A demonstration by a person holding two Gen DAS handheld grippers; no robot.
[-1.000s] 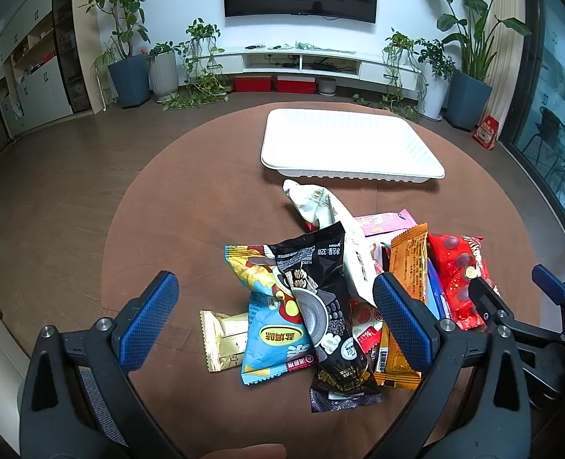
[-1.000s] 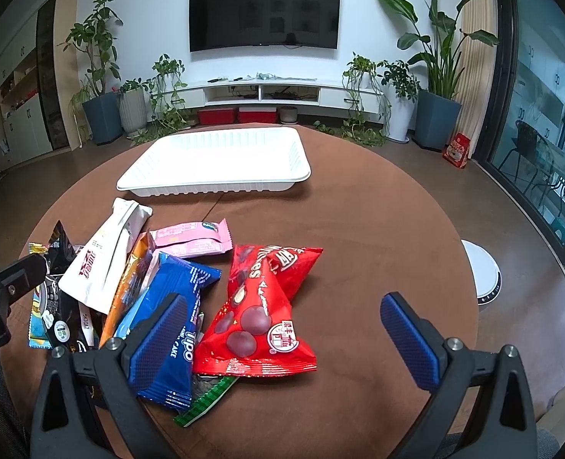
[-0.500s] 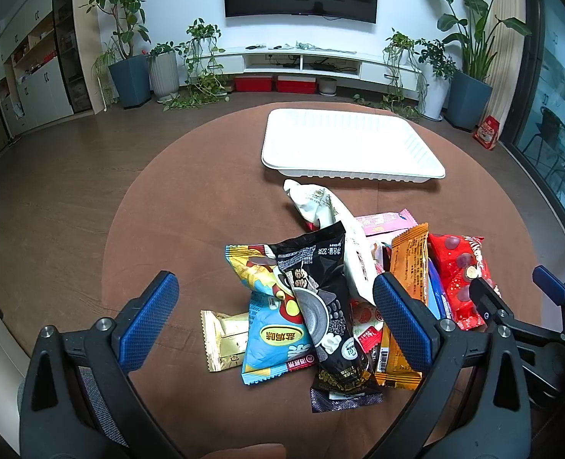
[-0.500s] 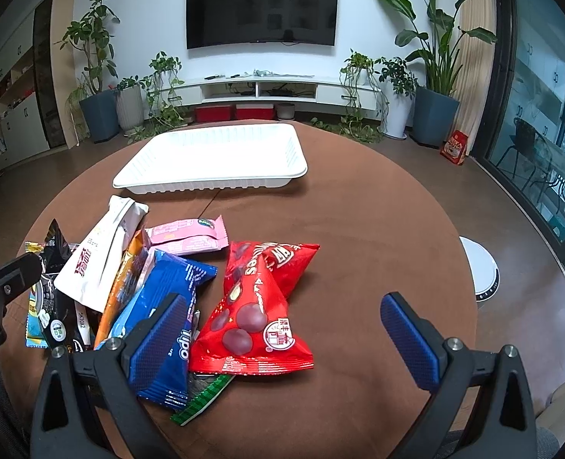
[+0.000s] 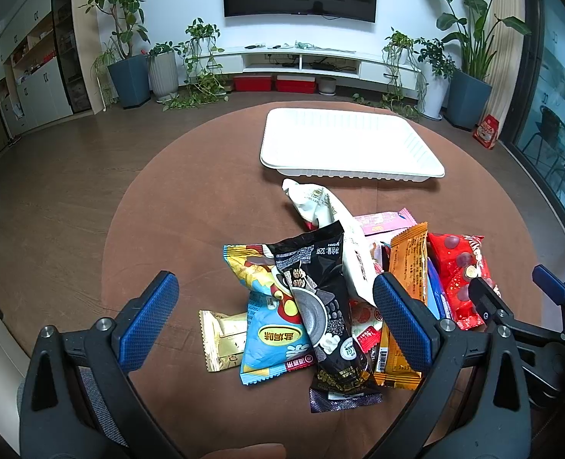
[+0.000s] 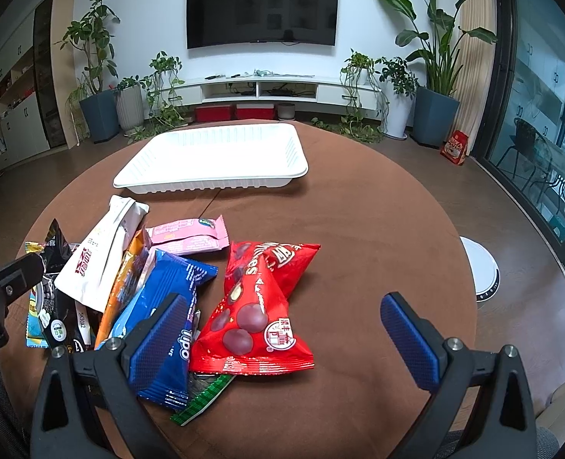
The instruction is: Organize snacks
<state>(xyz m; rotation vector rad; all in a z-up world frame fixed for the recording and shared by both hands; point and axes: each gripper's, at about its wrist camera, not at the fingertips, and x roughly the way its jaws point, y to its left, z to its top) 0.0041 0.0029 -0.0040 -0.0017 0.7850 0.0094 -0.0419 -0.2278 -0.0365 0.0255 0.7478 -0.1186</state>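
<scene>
Item: snack heap (image 5: 343, 298), loose overlapping packets on a round brown table (image 6: 378, 229), just short of the white tray (image 6: 213, 157), which holds nothing yet.

Left gripper (image 5: 275, 321): jaws spread wide, empty, poised above the heap's black packet (image 5: 320, 306).

Right gripper (image 6: 282, 332): jaws equally wide, empty, above the red packet (image 6: 255, 306) on the side of the heap away from the left gripper.

Risk: packets overlap, so a closing jaw may catch two or drag neighbours; slick film may slip.

Change: negligible; right gripper slightly nearer the red packet.
</scene>
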